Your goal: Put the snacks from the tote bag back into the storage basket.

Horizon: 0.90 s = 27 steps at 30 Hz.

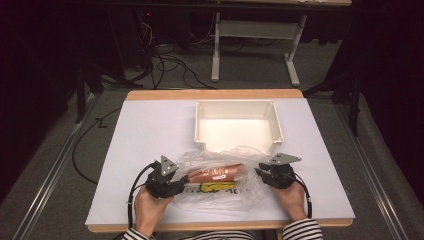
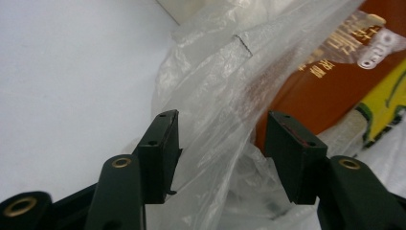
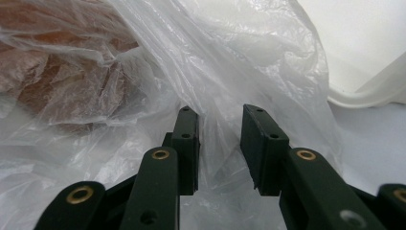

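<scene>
A clear plastic bag (image 1: 235, 156) lies crumpled at the near middle of the table. Inside it are a brown packet (image 1: 215, 173) and, under that, a yellow packet (image 1: 218, 186). My left gripper (image 1: 184, 181) is at the bag's left end. In the left gripper view it (image 2: 222, 143) stands open with a fold of the bag's film (image 2: 210, 72) between the jaws, and the brown packet (image 2: 325, 86) and yellow packet (image 2: 388, 100) lie just beyond. My right gripper (image 1: 258, 172) is at the bag's right end. It (image 3: 218, 139) is open around a ridge of film (image 3: 239, 57).
A white rectangular bin (image 1: 200, 120) stands empty just behind the bag, and its corner (image 3: 364, 57) shows in the right gripper view. The white tabletop (image 1: 145, 130) is bare on the left. Beyond the table are cables and a desk frame (image 1: 216, 50) on the floor.
</scene>
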Available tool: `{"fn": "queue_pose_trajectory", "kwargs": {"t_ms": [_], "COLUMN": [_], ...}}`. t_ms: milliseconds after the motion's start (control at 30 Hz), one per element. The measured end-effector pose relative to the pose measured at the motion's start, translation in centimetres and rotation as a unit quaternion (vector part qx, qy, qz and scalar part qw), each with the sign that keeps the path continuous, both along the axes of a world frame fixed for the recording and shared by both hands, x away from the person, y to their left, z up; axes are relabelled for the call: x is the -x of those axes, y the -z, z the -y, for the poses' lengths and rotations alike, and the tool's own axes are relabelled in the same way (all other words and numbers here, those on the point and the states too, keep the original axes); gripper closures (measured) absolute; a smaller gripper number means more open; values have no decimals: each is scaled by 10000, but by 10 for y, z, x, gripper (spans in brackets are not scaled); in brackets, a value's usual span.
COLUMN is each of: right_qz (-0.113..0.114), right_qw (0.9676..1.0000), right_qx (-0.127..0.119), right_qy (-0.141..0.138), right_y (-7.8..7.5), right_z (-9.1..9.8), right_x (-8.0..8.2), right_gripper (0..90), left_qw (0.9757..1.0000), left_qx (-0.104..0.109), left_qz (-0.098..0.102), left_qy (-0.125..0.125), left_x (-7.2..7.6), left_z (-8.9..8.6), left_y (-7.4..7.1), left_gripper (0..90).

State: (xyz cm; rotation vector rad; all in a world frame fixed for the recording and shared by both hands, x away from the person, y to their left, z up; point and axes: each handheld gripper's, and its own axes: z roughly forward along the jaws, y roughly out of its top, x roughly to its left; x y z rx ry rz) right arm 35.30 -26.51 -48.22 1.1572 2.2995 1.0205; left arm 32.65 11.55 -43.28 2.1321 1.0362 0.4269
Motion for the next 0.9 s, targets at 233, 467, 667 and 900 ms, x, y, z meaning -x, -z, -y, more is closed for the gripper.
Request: {"fn": "queue_pose_trajectory", "kwargs": {"t_ms": [233, 467, 667, 900], "right_qz": [1, -23, -34, -75], "right_qw": [10000, 10000, 10000, 9999], "right_qx": [17, -17, -40, -69], "right_qy": [-3, -1, -14, -31], "right_y": [0, 0, 0, 0], "right_z": [0, 0, 1, 1], "right_x": [0, 0, -1, -1], "right_gripper": [687, 686, 683, 681], "left_qw": [9998, 9996, 9996, 9995], "left_qx": [184, 269, 267, 196], "left_qz": [-48, -54, 100, -245], "left_qy": [72, 57, -53, -21], "left_x": [5, 6, 11, 9], "left_z": [-7, -12, -14, -13], "left_y": [6, 14, 22, 31], "left_gripper": [491, 465, 459, 492]}}
